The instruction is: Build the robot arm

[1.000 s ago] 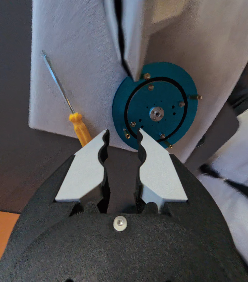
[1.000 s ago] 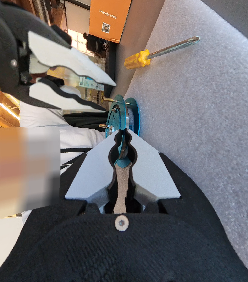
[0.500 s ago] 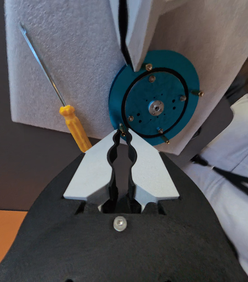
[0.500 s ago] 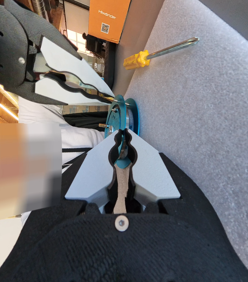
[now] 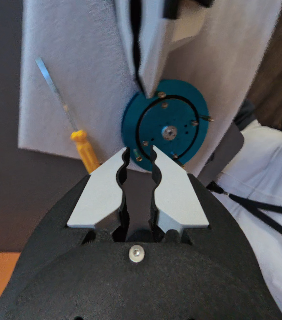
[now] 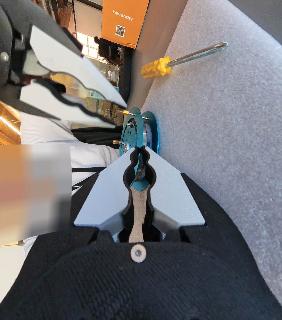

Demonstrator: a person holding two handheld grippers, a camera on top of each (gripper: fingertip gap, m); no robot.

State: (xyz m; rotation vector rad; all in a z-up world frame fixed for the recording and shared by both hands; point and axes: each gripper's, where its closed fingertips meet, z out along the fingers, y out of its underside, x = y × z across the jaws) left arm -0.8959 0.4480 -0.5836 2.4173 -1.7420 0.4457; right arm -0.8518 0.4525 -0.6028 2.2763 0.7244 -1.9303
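A blue two-plate disc (image 5: 167,121) with brass standoffs stands on edge against a white foam pad (image 5: 76,60). My right gripper (image 6: 139,148) is shut on the disc's rim (image 6: 130,131); in the left wrist view it (image 5: 144,94) reaches in from the top. My left gripper (image 5: 140,149) is open, its fingertips on either side of a brass standoff (image 5: 137,155) at the disc's lower left edge. In the right wrist view the left gripper (image 6: 120,116) hovers just off a standoff (image 6: 122,112).
A yellow-handled screwdriver (image 5: 84,152) lies on the foam pad, left of the disc, and also shows in the right wrist view (image 6: 155,70). An orange box (image 6: 124,22) stands behind. A person's white clothing with a black strap (image 5: 258,173) is close on the right. Tip to tip, the grippers are about 6 cm apart.
The left gripper closed almost shut around the standoff half a second ago, then opened again and drew back slightly. The right gripper has kept its hold on the disc.
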